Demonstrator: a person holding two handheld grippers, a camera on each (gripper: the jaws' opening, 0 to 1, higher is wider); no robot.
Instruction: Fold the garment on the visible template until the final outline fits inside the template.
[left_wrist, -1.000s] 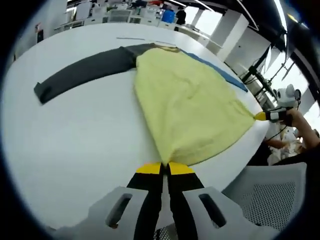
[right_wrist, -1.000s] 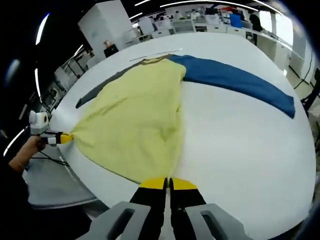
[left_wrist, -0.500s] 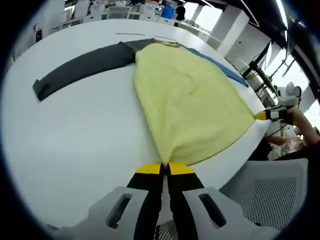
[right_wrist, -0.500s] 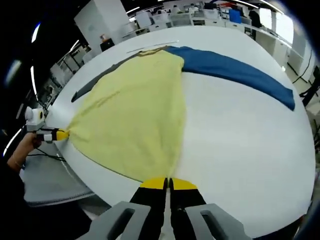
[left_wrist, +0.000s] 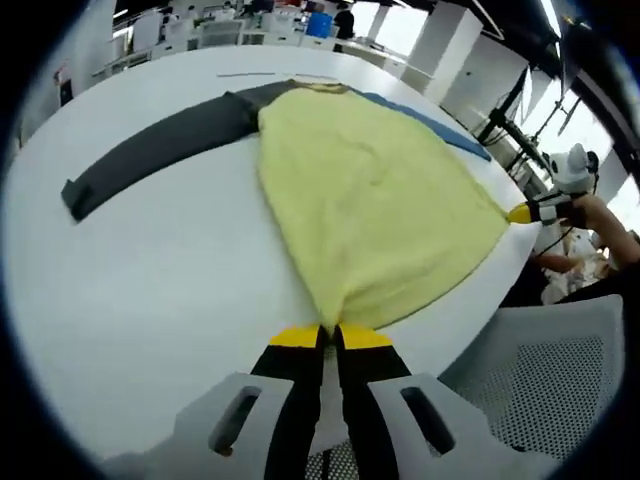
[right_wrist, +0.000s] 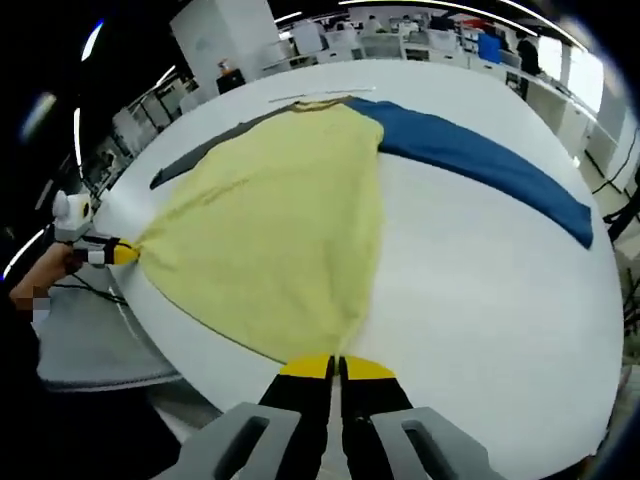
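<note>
A garment with a yellow body (left_wrist: 375, 205), a dark grey sleeve (left_wrist: 155, 145) and a blue sleeve (right_wrist: 480, 165) lies spread on a white table (left_wrist: 150, 290). My left gripper (left_wrist: 330, 335) is shut on one bottom corner of the yellow hem. My right gripper (right_wrist: 335, 365) is shut on the other hem corner. The hem is stretched taut between them at the table's near edge. In the left gripper view the right gripper (left_wrist: 530, 212) shows at the far right, and the left gripper (right_wrist: 115, 253) shows at the left of the right gripper view. A thin template line (right_wrist: 310, 97) lies past the collar.
A grey mesh chair (left_wrist: 540, 385) stands under the table edge between the two grippers. A person's hand (right_wrist: 45, 275) holds the left gripper. Desks and office gear fill the background beyond the table's far edge.
Both grippers stay shut on the hem corners. The yellow body has been pulled flatter and tauter, and the views have shifted slightly with the hands.
</note>
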